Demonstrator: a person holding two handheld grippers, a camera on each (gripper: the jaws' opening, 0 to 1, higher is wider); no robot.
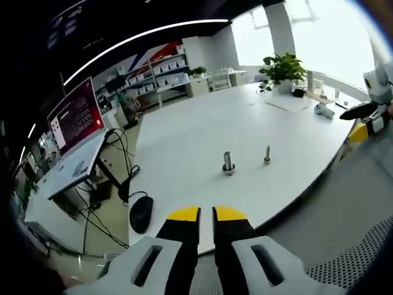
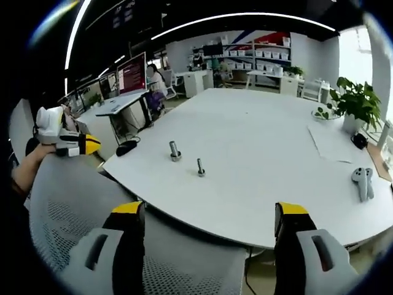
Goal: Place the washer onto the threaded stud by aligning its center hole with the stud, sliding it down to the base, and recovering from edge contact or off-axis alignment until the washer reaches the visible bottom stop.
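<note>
two small metal pieces stand on the white round desk [image 2: 258,153]: a thicker steel stud [image 1: 228,163], a thin threaded stud [image 1: 267,155] just beside it. washer likely light, stiff, slippery; pinch its rim. left tongs [image 1: 206,215] clenched empty, right tongs [image 2: 209,215] released.

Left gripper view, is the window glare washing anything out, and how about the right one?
Left gripper view: the window is blown out white behind the plant, yet both studs stay readable. Right gripper view: lighting more even, fisheye bending the table edge.
</note>
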